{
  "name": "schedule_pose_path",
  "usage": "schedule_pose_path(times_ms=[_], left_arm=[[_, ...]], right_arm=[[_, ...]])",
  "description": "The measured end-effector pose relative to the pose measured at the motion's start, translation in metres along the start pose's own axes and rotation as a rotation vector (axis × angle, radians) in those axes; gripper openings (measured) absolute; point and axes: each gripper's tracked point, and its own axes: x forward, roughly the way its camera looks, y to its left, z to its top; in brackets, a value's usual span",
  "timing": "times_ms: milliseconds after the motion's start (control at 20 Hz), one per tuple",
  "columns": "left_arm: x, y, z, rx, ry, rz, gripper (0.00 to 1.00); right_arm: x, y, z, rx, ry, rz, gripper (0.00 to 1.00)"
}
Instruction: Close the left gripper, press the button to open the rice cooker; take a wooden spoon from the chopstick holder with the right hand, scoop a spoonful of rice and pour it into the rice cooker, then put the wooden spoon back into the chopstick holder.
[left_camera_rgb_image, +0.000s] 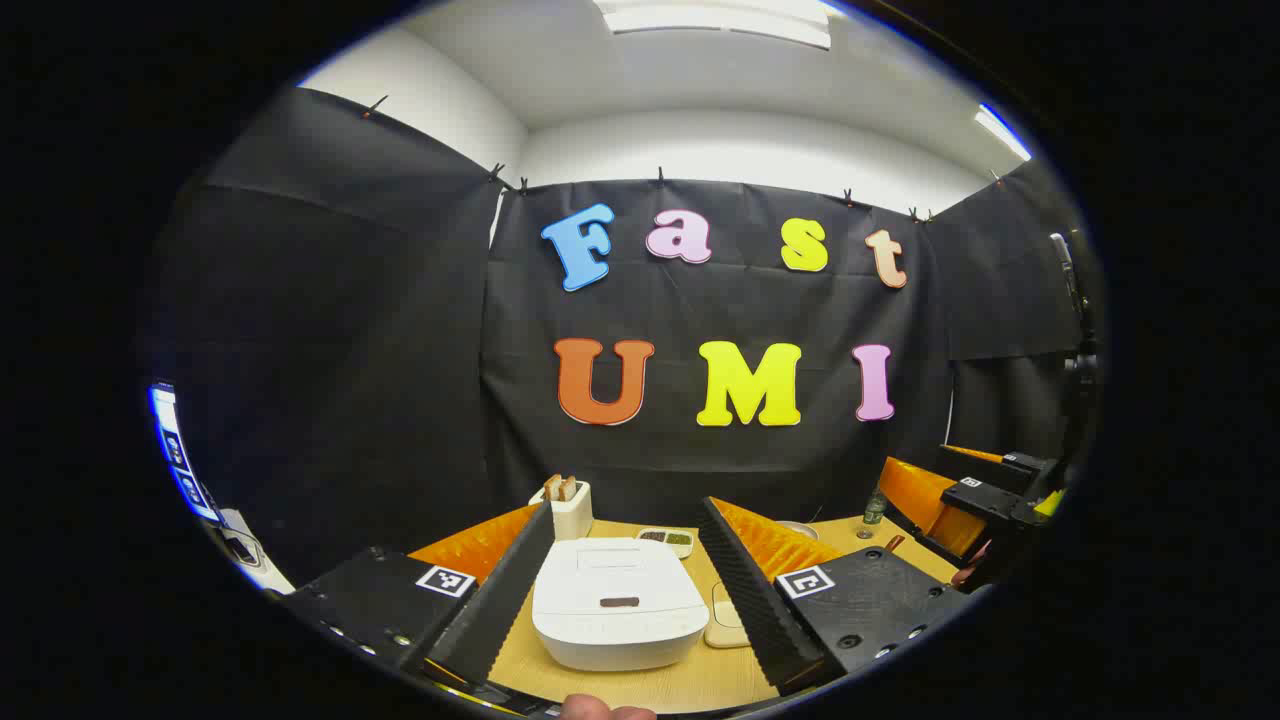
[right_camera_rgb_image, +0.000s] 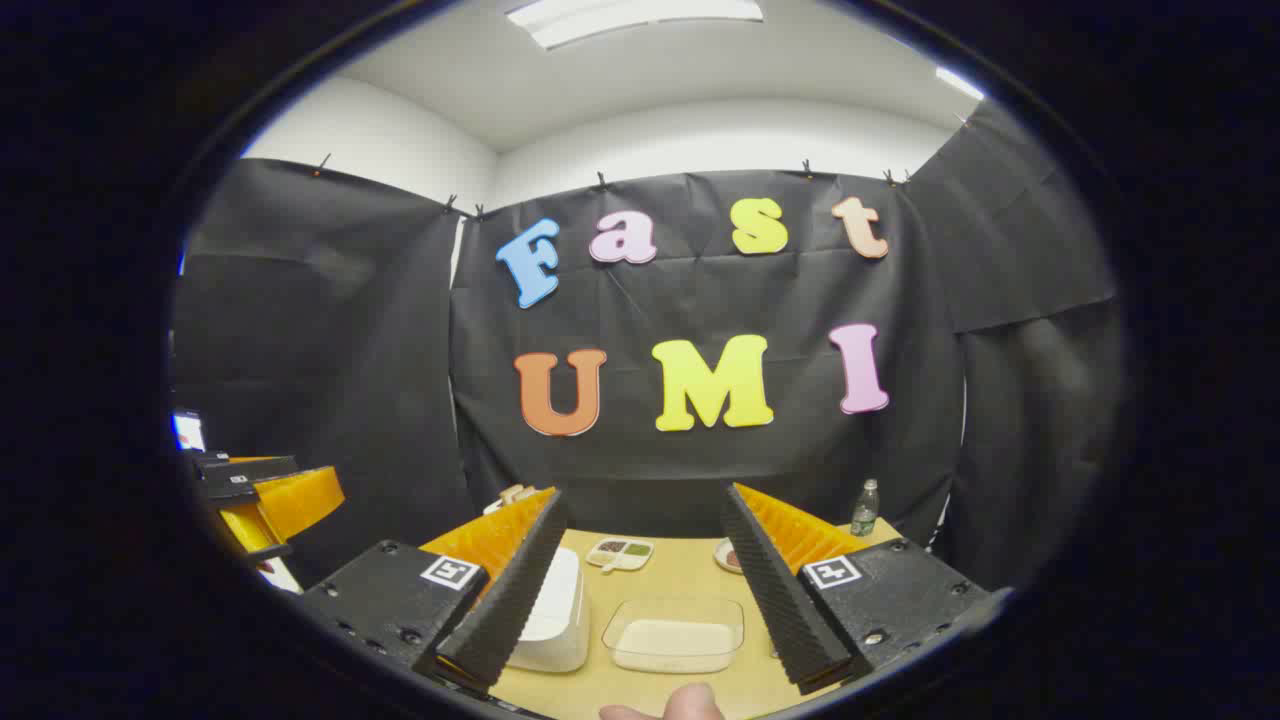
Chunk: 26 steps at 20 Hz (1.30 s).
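Note:
The white rice cooker (left_camera_rgb_image: 619, 600) sits lid-down on the wooden table, straight ahead between the fingers of my left gripper (left_camera_rgb_image: 625, 580), which stands open above the near table edge. Its dark button (left_camera_rgb_image: 619, 602) faces me. Behind it a white chopstick holder (left_camera_rgb_image: 572, 507) holds wooden handles (left_camera_rgb_image: 560, 487). In the right gripper view, my right gripper (right_camera_rgb_image: 643, 590) is open with a clear tub of rice (right_camera_rgb_image: 673, 634) ahead between its fingers and the cooker (right_camera_rgb_image: 552, 610) partly hidden behind its left finger. The right gripper (left_camera_rgb_image: 985, 495) also shows at the far right of the left gripper view.
A small divided dish of condiments (right_camera_rgb_image: 620, 553) lies mid-table, a little bowl (right_camera_rgb_image: 728, 555) and a green-capped bottle (right_camera_rgb_image: 865, 507) stand at the back right. A pale flat pad (left_camera_rgb_image: 724, 620) lies right of the cooker. A screen (left_camera_rgb_image: 175, 450) glows at the far left.

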Motion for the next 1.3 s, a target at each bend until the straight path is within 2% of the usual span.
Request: schedule_pose_path(times_ms=[700,1300], left_arm=[[0.003,-0.004,-0.008,0.005,0.03,-0.039,0.94],[0.0,0.008,-0.005,-0.014,0.014,-0.003,0.94]], right_arm=[[-0.004,-0.014,-0.002,0.012,0.0,-0.059,1.0],[-0.001,-0.005,0.002,0.012,-0.002,-0.047,1.0]])
